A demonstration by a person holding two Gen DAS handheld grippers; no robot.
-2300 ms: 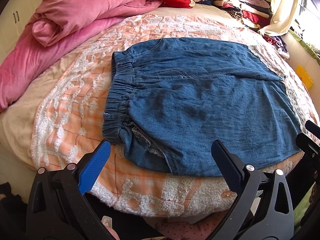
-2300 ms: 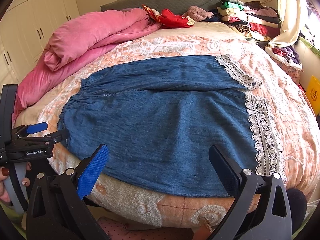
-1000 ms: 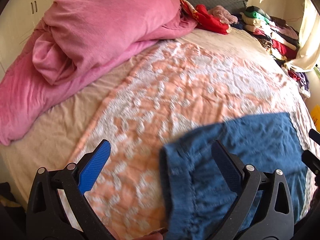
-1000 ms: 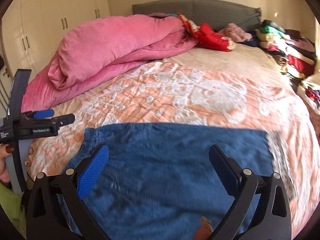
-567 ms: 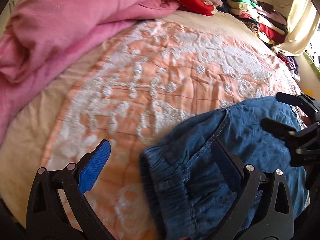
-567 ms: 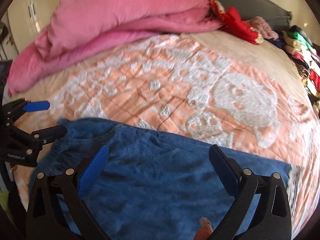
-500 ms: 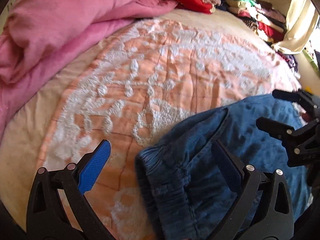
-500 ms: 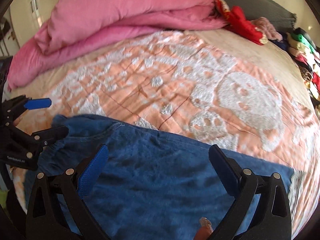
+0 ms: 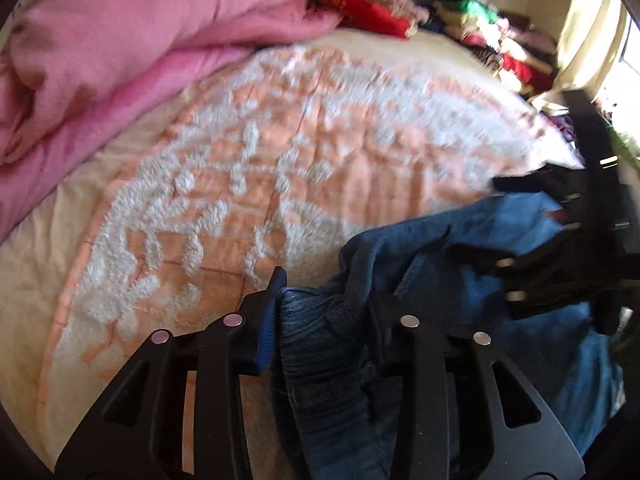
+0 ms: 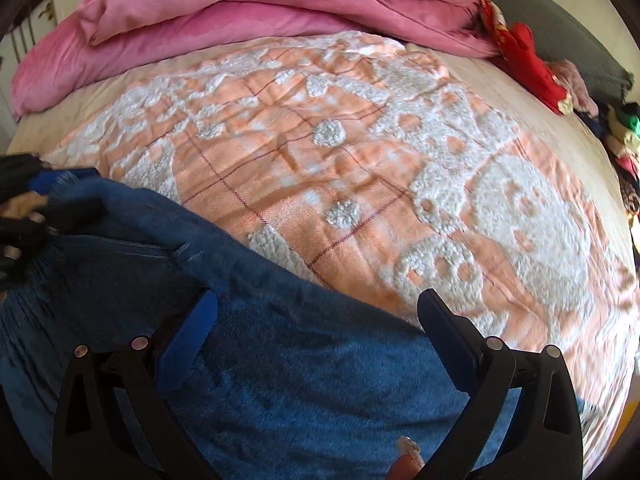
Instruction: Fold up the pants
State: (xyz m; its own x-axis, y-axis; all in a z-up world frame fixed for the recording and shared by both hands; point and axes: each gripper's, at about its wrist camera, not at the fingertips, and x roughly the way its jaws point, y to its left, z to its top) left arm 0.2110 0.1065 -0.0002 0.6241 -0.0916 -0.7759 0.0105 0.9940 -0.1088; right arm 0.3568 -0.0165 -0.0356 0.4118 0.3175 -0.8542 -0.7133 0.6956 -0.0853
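The blue denim pants [image 9: 460, 280] lie on the peach-and-white bedspread [image 9: 280, 152]. My left gripper [image 9: 328, 296] is shut on the gathered elastic waistband [image 9: 320, 340], which bunches up between its fingers. In the right wrist view the pants [image 10: 300, 380] fill the lower half, and my right gripper [image 10: 316, 312] is open over the far edge of the denim with nothing held. The left gripper [image 10: 44, 200] shows at the left edge on the waistband corner. The right gripper [image 9: 560, 272] appears dark and blurred at the right of the left wrist view.
A pink duvet [image 9: 140, 40] is heaped along the far left of the bed [image 10: 240, 12]. Red and other clothes [image 9: 372, 12] pile near the grey headboard [image 10: 580, 40]. Stacked folded clothes [image 9: 504, 40] sit at the far right.
My left gripper went from open above the waistband to shut on it, bunching the denim. Both grippers moved forward over the pants' far edge; the right stayed open.
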